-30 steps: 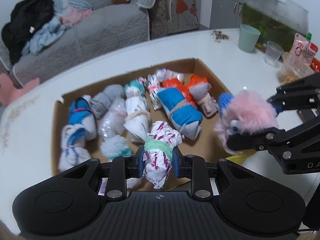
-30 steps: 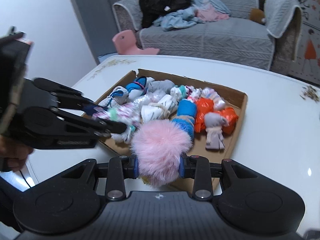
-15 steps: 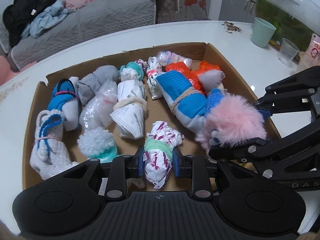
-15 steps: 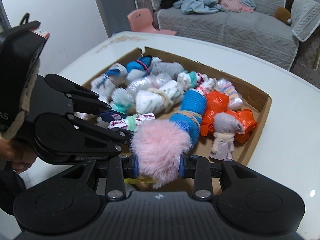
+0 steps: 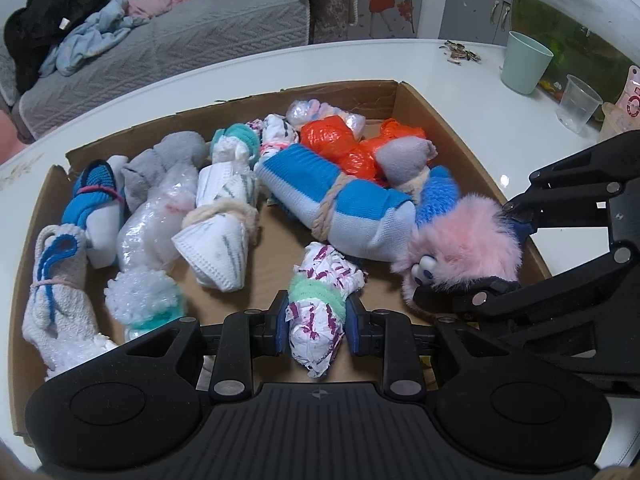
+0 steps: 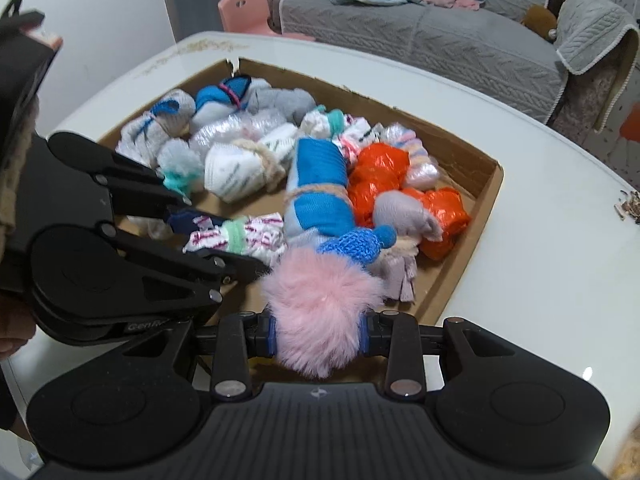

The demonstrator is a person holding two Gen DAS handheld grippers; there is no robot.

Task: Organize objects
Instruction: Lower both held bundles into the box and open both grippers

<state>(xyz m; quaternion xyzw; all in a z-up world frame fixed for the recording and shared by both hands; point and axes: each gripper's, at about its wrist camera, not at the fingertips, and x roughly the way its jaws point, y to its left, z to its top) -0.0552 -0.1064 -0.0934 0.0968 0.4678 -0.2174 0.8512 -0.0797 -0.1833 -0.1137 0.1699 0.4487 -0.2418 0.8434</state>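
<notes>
A shallow cardboard box (image 5: 404,92) on a white table holds several rolled bundles of socks and cloth. My left gripper (image 5: 316,326) is shut on a white bundle with purple marks and a green band (image 5: 320,304), held low over the box's near edge; it also shows in the right wrist view (image 6: 236,236). My right gripper (image 6: 318,334) is shut on a fluffy pink bundle with a blue knit end (image 6: 320,300), at the box's right side next to the big blue and grey roll (image 5: 344,208). The pink bundle also shows in the left wrist view (image 5: 464,248).
A green cup (image 5: 526,66), a clear plastic cup (image 5: 578,104) and a fish tank (image 5: 576,20) stand at the table's far right. A grey sofa (image 5: 180,40) with clothes is behind the table. A pink chair (image 6: 244,12) stands by the table.
Both grippers have moved forward and down over the box with their bundles still held. The pink bundle now sits lower, against the blue and grey roll.
</notes>
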